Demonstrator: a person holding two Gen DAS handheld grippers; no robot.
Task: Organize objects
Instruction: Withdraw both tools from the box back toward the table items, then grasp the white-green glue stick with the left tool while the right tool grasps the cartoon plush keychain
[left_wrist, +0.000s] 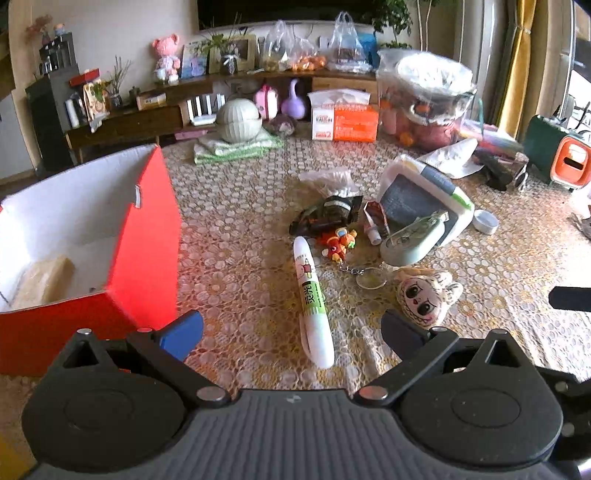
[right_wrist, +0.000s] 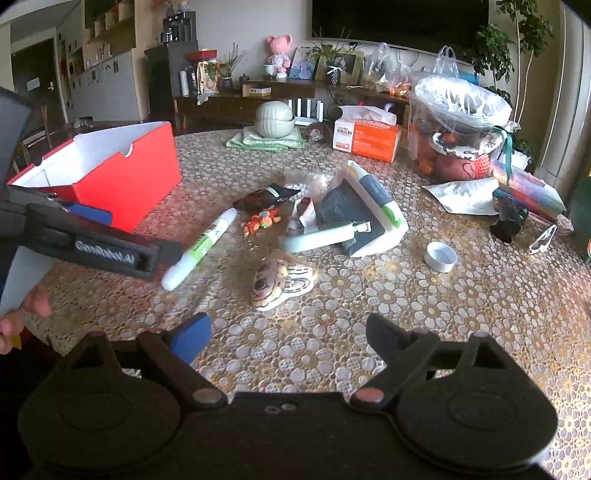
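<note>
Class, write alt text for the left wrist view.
The open left gripper hovers over a white-and-green marker on a lace-patterned table, with a red box to its left and small clutter beyond.

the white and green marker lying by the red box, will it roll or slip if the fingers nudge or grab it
The marker looks round and smooth along its whole length, so a sideways nudge would probably roll it across the patterned table cover. Its glossy barrel may slip in a loose pinch. It appears rigid and light, so a grip across its middle should hold.
</note>
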